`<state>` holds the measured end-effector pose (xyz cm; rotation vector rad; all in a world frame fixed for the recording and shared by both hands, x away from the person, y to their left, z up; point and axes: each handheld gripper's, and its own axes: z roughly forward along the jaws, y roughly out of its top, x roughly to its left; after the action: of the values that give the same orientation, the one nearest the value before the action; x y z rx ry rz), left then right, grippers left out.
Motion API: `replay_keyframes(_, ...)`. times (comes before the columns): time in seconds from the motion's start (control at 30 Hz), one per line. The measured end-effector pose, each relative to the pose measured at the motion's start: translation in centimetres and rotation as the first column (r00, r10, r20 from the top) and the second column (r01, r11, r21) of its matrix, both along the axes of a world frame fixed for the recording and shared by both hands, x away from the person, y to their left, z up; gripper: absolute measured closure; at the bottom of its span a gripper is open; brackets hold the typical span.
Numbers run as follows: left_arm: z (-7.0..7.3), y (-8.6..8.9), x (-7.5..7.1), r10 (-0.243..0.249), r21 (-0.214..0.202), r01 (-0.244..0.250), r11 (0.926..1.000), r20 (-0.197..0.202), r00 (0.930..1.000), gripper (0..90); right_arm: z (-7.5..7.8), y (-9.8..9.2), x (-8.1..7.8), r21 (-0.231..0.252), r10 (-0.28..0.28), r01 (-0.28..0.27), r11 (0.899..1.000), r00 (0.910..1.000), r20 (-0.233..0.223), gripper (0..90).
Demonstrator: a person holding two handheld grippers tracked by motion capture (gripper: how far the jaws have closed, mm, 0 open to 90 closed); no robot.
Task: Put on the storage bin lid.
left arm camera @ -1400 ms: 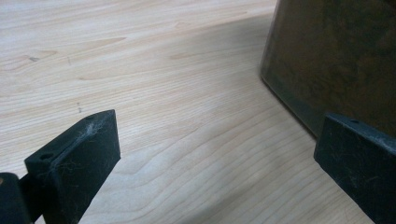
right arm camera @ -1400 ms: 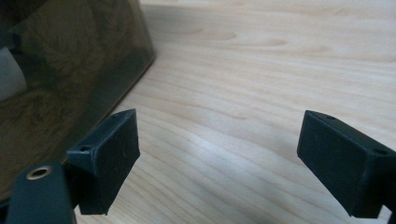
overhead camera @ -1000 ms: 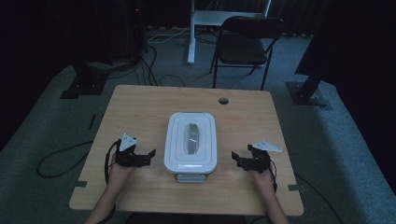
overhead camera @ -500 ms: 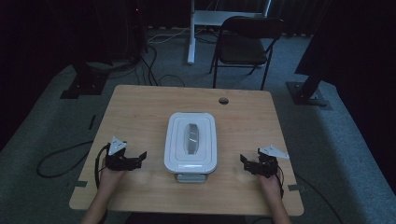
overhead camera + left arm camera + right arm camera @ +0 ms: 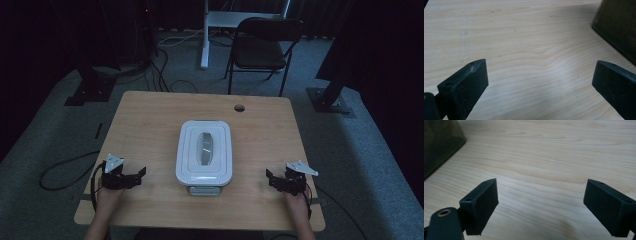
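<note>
Lidded white plastic container (image 5: 204,156) sits centre of frame on the wooden table (image 5: 150,125), lid on, handle recess running front-to-back. In my gripper views it's just a dark corner: upper right for L (image 5: 616,27), upper left for R (image 5: 439,142).

L gripper (image 5: 131,176) lower left of frame, jaws spread wide, nothing btwn them, bare wood below. R gripper (image 5: 276,180) lower right, also spread, empty. Both well apart from the box, jaws pointing inward at it.

Step, as I judge it: approach box from both sides. Do it well = come in level and symmetric, meet the lid edge on both sides together, no shoving the box sideways.

Vs 1.0 s ago: both hands have pulled outward and toward the near edge; box unmoved.
</note>
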<state>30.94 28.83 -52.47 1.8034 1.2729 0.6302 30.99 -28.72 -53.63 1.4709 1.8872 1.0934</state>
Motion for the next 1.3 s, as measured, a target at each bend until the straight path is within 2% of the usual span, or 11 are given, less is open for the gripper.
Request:
replay_keyframes(0.2,-0.4,1.1,-0.6,0.033,0.006,-0.033,0.9994,-0.019,0.9993,1.0,-0.1,-0.9,-0.8,-0.004,-0.069,0.069,0.998,0.9971,-0.03,11.8)
replay_keyframes(0.5,-0.6,2.4,-1.2,0.076,0.002,-0.076,0.9971,-0.029,0.9967,1.0,-0.5,-1.8,-1.5,-0.024,-0.126,0.125,0.992,0.9911,-0.043,11.8)
replay_keyframes(0.6,-0.6,2.5,-1.3,0.09,0.009,-0.09,0.9959,-0.035,0.9953,1.0,-0.7,-2.2,-1.7,-0.025,-0.175,0.174,0.984,0.9828,-0.06,11.8)
replay_keyframes(0.77,-0.7,2.9,-1.4,0.132,0.02,-0.131,0.9912,-0.053,0.9898,1.0,-0.5,-2.5,-1.9,-0.031,-0.265,0.263,0.964,0.9613,-0.075,11.8)
replay_keyframes(0.8,-0.7,2.9,-1.4,0.132,0.02,-0.131,0.9912,-0.053,0.9898,1.0,-0.5,-2.5,-1.9,-0.031,-0.265,0.263,0.964,0.9613,-0.075,11.8)
replay_keyframes(0.83,-0.7,3.1,-1.5,0.149,0.023,-0.148,0.9887,-0.055,0.9873,1.0,-0.6,-2.5,-2.0,-0.041,-0.292,0.29,0.956,0.9536,-0.073,11.8)
replay_keyframes(1.07,-1.1,4.0,-1.8,0.215,0.051,-0.211,0.9761,-0.092,0.9722,1.0,-1.2,-3.2,-2.8,-0.056,-0.291,0.287,0.956,0.9519,-0.095,11.8)
replay_keyframes(1.13,-1.1,4.3,-1.9,0.242,0.06,-0.237,0.9696,-0.099,0.9651,1.0,-1.2,-3.5,-3.1,-0.058,-0.305,0.301,0.952,0.9481,-0.089,11.8)
replay_keyframes(1.2,-1.1,4.4,-1.9,0.251,0.059,-0.246,0.9675,-0.099,0.963,0.9,-1.2,-3.7,-3.2,-0.049,-0.318,0.314,0.948,0.9445,-0.084,11.8)
replay_keyframes(1.23,-1.0,4.8,-2.0,0.27,0.06,-0.265,0.9622,-0.1,0.9575,1.0,-1.2,-3.7,-3.2,-0.045,-0.329,0.327,0.944,0.9405,-0.083,11.8)
replay_keyframes(1.3,-1.1,5.1,-2.1,0.289,0.07,-0.283,0.9565,-0.098,0.9522,1.0,-1.2,-3.7,-3.2,-0.041,-0.325,0.322,0.946,0.9416,-0.089,11.8)
